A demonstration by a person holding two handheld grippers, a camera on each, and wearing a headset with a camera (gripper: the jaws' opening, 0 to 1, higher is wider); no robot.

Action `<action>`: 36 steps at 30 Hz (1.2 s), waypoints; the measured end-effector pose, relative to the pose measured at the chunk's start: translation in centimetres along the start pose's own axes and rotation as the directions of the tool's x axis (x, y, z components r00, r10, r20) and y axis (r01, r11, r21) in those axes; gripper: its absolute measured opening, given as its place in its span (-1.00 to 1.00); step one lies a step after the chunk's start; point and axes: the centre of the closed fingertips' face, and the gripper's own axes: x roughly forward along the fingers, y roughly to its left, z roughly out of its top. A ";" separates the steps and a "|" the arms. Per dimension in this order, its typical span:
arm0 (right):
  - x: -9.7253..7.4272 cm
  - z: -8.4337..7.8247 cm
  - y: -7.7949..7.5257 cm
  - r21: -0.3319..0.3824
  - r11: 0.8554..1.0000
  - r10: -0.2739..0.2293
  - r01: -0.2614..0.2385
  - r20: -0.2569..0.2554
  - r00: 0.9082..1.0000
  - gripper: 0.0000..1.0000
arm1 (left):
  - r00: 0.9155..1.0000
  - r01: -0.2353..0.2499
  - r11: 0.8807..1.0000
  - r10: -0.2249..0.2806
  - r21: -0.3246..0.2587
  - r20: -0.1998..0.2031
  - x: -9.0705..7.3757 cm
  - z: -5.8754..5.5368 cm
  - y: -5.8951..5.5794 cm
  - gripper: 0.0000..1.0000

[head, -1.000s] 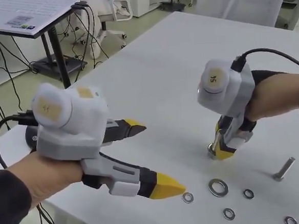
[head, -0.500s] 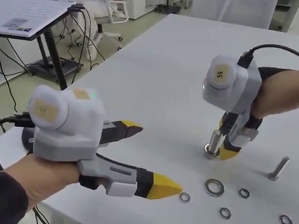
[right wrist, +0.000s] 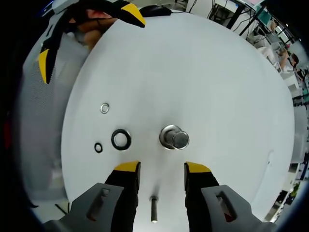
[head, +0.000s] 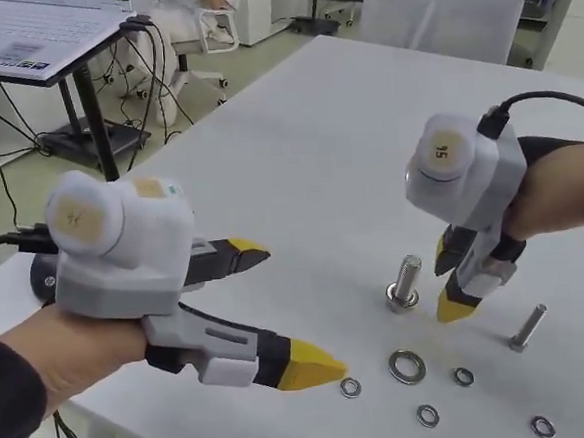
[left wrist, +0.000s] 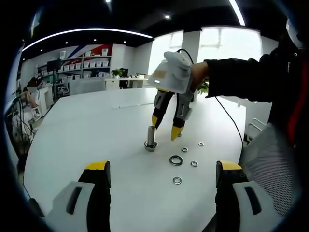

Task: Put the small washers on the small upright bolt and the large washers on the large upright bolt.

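The large bolt [head: 405, 279] stands upright on its head on the white table, free of any grip. My right gripper [head: 449, 280] is open just to its right, jaws apart. In the right gripper view the large bolt [right wrist: 174, 137] is just ahead of the open right gripper [right wrist: 162, 168]. The small bolt [head: 528, 328] lies on its side. One large washer [head: 407, 366] and several small washers, among them one [head: 351, 386] near the left jaw tip, lie flat in front. My left gripper [head: 278, 307] is open and holds nothing; the left gripper [left wrist: 163, 166] faces the large bolt [left wrist: 151, 139].
The table edge [head: 124, 391] runs close under my left hand. A desk with a laptop [head: 18, 33] and cables stands off to the left. A chair [head: 438, 18] sits at the table's far end.
My right gripper held the large bolt upright on the table; it has opened and drawn back to the right. The bolt stands alone. The left gripper has barely moved.
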 end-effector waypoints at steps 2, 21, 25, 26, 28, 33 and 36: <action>-0.1 0.1 0.6 0.003 1.000 0.003 -0.003 0.007 1.000 -0.24 | 1.000 0.001 1.000 -0.001 0.002 0.000 0.0 0.0 0.0 0.81; 1.0 1.3 4.8 -0.025 0.999 0.044 -0.044 0.017 0.999 -0.25 | 1.000 -0.001 1.000 0.001 0.012 0.008 -0.2 0.4 -0.3 0.80; 1.7 1.9 5.7 -0.033 0.998 0.058 -0.057 0.022 0.998 -0.27 | 1.000 -0.003 1.000 0.003 0.012 0.009 -0.2 0.4 -0.3 0.80; 1.9 2.0 5.8 -0.036 0.998 0.060 -0.059 0.024 0.998 -0.28 | 1.000 -0.002 1.000 0.002 0.012 0.009 -0.2 0.4 -0.4 0.80; 2.1 2.2 6.0 -0.040 0.997 0.062 -0.061 0.025 0.998 -0.29 | 1.000 -0.003 1.000 0.003 0.013 0.006 -0.2 0.3 -0.4 0.80; 2.7 2.5 6.2 -0.041 0.997 0.066 -0.065 0.028 0.997 -0.32 | 1.000 -0.003 1.000 0.003 0.013 0.006 -0.2 0.3 -0.6 0.79; 2.8 2.5 6.2 -0.040 0.997 0.066 -0.065 0.028 0.997 -0.33 | 1.000 -0.002 1.000 0.002 0.014 0.007 -0.1 0.3 -0.6 0.79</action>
